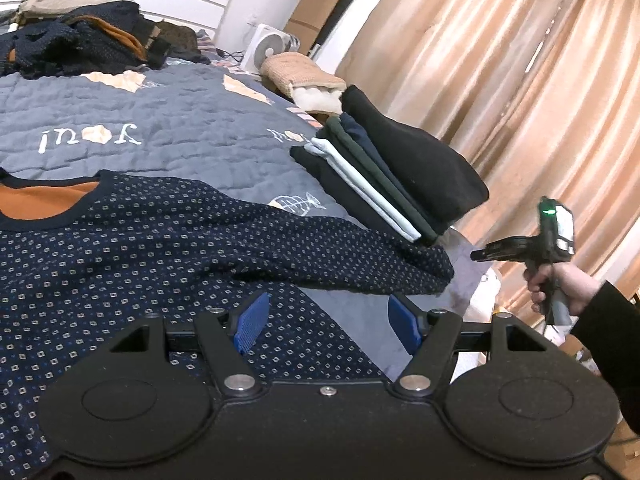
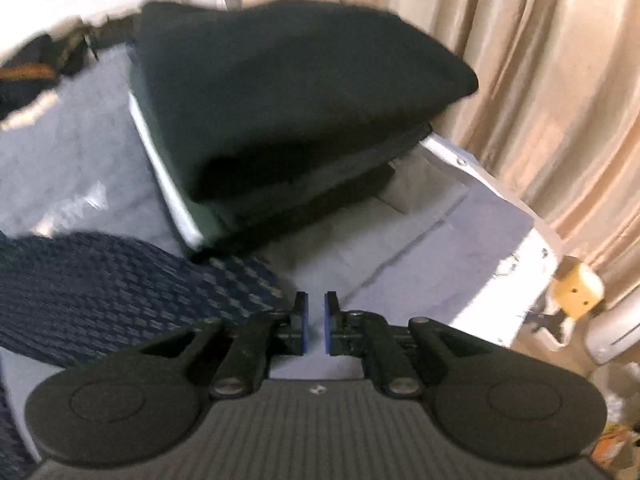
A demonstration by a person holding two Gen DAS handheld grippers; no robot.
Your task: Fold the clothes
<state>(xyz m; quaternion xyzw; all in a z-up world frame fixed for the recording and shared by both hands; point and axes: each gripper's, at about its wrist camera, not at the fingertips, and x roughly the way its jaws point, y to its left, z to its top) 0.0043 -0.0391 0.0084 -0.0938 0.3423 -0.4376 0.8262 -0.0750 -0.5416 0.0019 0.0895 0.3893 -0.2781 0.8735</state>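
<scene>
- A navy dotted sweater [image 1: 160, 240] with an orange lining lies flat on a grey quilt [image 1: 180, 120].
- The left gripper [image 1: 326, 322] hovers over it, jaws apart and empty.
- A stack of folded clothes [image 1: 392, 176] sits beside the sleeve.
- The right gripper [image 2: 316, 328], nearly closed, holds nothing.

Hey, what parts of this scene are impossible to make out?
- Patterned sweater: left wrist view, its hem is hidden by the left tool, its left side cut off by the edge.
- Folded stack: right wrist view, motion blur hides the layers.
- Clothes pile: left wrist view, too tangled to count garments.
</scene>
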